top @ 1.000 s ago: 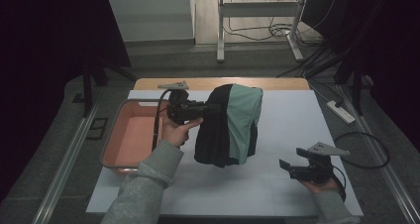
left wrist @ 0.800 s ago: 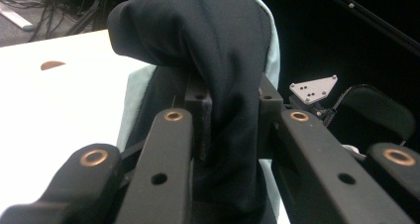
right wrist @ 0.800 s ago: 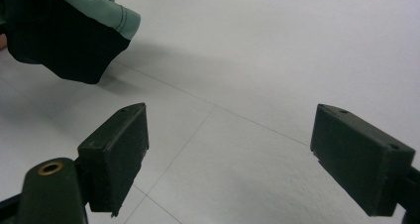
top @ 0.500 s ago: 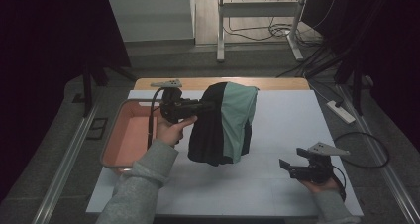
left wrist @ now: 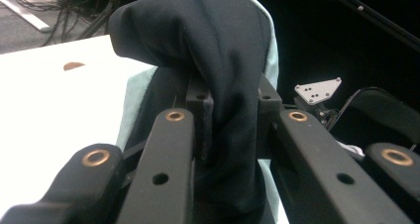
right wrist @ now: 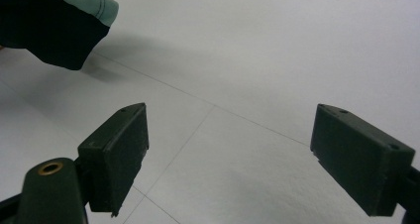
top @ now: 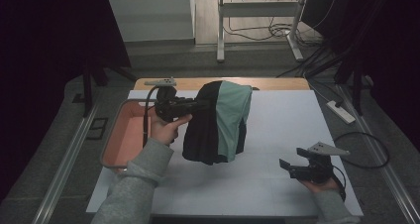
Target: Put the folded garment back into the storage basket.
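Black-and-green garment [top: 218, 122] pinched in clenched left gripper [top: 197, 105], hung below it, clear of the white table [top: 277, 135]. Right gripper [top: 286, 167] spread wide, holding nothing, well off to the side. Thin pinch: cloth likely to slip free.

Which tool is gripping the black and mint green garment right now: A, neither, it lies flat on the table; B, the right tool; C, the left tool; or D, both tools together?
C: the left tool has its jaws pinched on a fold of the garment, which hangs lifted over the white table, while the right tool rests open, apart from it.
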`<state>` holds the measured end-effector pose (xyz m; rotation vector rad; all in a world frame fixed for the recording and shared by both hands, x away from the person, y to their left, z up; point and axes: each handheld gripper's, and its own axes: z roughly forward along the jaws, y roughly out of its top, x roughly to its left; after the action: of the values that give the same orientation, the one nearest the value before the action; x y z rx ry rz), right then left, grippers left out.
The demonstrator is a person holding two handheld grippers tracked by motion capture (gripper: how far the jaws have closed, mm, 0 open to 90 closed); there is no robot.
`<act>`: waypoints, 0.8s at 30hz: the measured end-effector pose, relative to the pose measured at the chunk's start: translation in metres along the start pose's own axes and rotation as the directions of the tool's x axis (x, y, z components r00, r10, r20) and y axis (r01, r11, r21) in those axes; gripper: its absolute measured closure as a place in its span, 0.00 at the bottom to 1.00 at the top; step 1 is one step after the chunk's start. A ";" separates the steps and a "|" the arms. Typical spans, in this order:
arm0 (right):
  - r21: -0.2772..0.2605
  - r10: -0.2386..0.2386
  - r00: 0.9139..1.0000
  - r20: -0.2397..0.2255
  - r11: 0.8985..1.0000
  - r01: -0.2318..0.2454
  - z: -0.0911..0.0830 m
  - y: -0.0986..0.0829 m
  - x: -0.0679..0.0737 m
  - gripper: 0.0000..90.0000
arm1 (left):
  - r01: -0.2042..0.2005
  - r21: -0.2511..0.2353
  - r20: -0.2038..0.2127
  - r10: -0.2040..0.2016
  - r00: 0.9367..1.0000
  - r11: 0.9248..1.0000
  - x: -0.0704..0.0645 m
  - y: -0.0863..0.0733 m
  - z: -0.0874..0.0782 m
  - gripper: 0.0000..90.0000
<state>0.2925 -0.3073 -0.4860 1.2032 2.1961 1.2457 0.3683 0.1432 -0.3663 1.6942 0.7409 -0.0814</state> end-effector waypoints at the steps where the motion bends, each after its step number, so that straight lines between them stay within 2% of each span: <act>1: 0.000 0.000 1.000 0.000 1.000 0.000 0.000 0.000 0.000 0.17 | 0.000 -0.002 -0.003 0.000 1.000 1.000 0.000 0.000 -0.002 0.84; 15: 0.004 0.000 1.000 0.003 1.000 0.000 0.001 0.000 0.000 0.17 | 0.000 -0.030 -0.038 -0.001 0.999 1.000 0.002 0.004 -0.026 0.84; 24: 0.005 0.001 1.000 0.004 1.000 -0.001 0.001 0.000 0.000 0.17 | 0.007 -0.046 -0.060 -0.009 0.998 0.999 0.005 0.004 -0.034 0.84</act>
<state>0.2929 -0.3069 -0.4864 1.2076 2.1971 1.2374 0.3627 0.1759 -0.3551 1.6563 0.7892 -0.0187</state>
